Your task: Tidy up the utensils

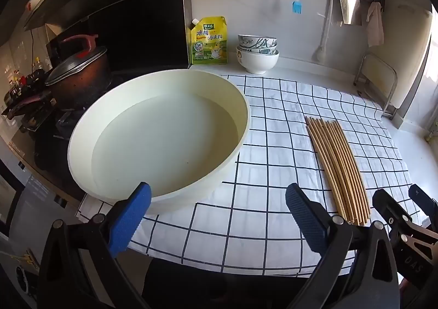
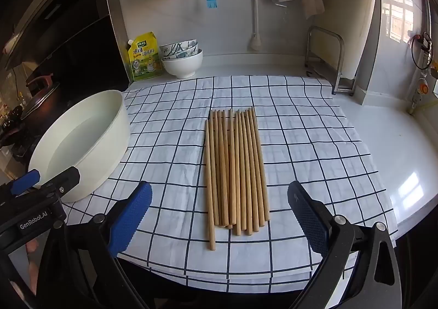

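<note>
- Pot with lid on stove, far left, behind the basin.
- Cream basin holds water, sits on left edge of checked cloth.
- Left gripper jaws wide apart, nothing between them, touching nothing; hovers over near rim of basin and the cloth.
- Yellow seasoning pouch and stacked bowls at back wall, just beside each other.
- Chopsticks lie side by side in a flat bundle mid-cloth, right of basin, well apart from it; one stick sticks out nearer than the rest.
- Right gripper jaws fully spread, empty, no contact; near ends of chopsticks lie between and beyond its fingertips.
- Metal rack at back right on counter.
</note>
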{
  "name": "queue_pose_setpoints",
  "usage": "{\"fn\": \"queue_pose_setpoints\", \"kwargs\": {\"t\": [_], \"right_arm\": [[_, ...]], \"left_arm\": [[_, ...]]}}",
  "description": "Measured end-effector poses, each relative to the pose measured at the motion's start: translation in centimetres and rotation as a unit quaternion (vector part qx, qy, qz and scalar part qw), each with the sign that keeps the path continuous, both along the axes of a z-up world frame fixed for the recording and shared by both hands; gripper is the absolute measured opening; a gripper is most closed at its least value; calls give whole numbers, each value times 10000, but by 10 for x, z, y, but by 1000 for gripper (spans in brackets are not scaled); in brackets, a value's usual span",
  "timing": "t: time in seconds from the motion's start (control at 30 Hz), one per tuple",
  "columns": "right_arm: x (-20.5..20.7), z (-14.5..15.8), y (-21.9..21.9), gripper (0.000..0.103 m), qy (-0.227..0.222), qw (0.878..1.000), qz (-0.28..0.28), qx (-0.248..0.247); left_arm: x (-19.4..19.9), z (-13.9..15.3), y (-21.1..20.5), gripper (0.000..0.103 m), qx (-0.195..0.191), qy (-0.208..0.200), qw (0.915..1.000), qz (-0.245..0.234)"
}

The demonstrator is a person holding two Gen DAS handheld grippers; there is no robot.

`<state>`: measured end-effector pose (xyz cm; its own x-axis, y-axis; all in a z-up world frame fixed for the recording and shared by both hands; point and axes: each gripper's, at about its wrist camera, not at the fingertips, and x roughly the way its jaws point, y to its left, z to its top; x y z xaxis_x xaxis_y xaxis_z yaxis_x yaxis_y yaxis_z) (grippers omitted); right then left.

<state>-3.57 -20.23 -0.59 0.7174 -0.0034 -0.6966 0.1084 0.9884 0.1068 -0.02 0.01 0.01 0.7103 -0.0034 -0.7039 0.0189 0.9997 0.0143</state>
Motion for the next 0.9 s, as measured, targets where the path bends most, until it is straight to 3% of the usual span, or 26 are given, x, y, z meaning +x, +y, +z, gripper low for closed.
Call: {"fn": "queue_pose_setpoints", "kwargs": {"t": [0.9], "right_arm": [[1,1,0,95,30,10000,52,61]], "left_arm": [[-1,0,-5,97,37,6,10000,-36]]}}
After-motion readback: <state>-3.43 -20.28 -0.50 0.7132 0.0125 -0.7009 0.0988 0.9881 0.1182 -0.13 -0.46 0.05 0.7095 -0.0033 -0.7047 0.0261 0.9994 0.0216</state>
